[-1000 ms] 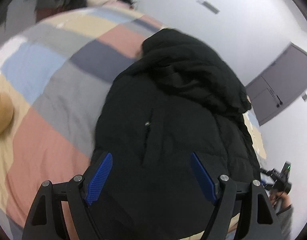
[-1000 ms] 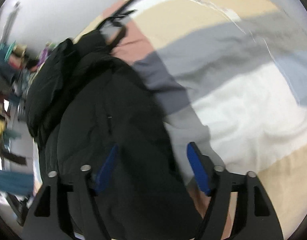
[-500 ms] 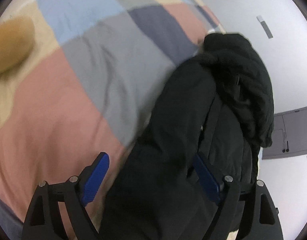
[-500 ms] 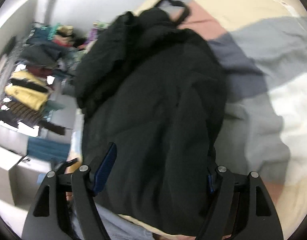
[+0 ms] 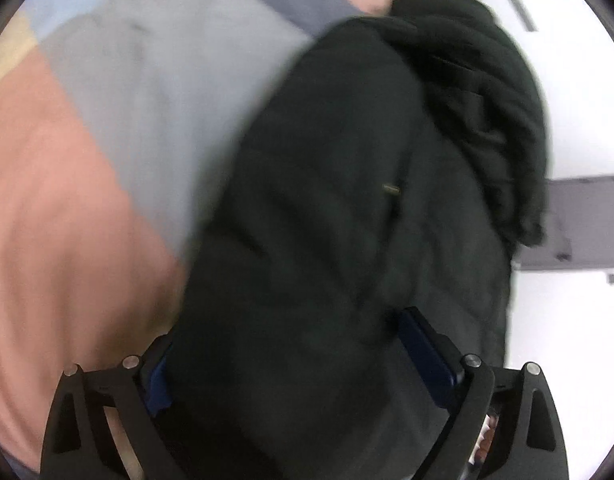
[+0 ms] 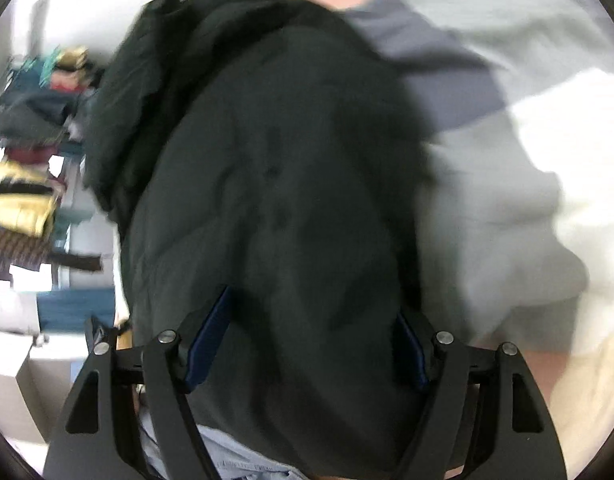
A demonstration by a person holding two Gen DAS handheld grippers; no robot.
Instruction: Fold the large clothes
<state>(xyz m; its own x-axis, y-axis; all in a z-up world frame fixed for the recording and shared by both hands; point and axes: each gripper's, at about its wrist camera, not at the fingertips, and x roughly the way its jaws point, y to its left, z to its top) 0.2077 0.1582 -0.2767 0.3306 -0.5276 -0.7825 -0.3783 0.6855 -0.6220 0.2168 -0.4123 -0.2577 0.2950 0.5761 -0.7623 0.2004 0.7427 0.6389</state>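
Note:
A large black padded jacket (image 5: 347, 208) lies on a bed with a patchwork cover (image 5: 87, 160) of pink, grey and blue blocks. Its bunched hood end (image 5: 483, 92) is at the far end. My left gripper (image 5: 295, 356) is open, its jaws wide apart, with the jacket's near edge between the blue pads (image 5: 423, 348). In the right wrist view the jacket (image 6: 275, 184) fills the middle. My right gripper (image 6: 311, 344) is open too, and its jaws straddle the jacket's near end. Both views are blurred.
A white wall and a grey door (image 5: 579, 220) are to the right in the left wrist view. A rack of hanging clothes (image 6: 23, 184) stands at the left of the right wrist view. The bed cover (image 6: 527, 152) extends right of the jacket.
Both grippers have moved closer to the jacket's near end, and its fabric now lies between each pair of open jaws. The left view has swung away from the tan pillow.

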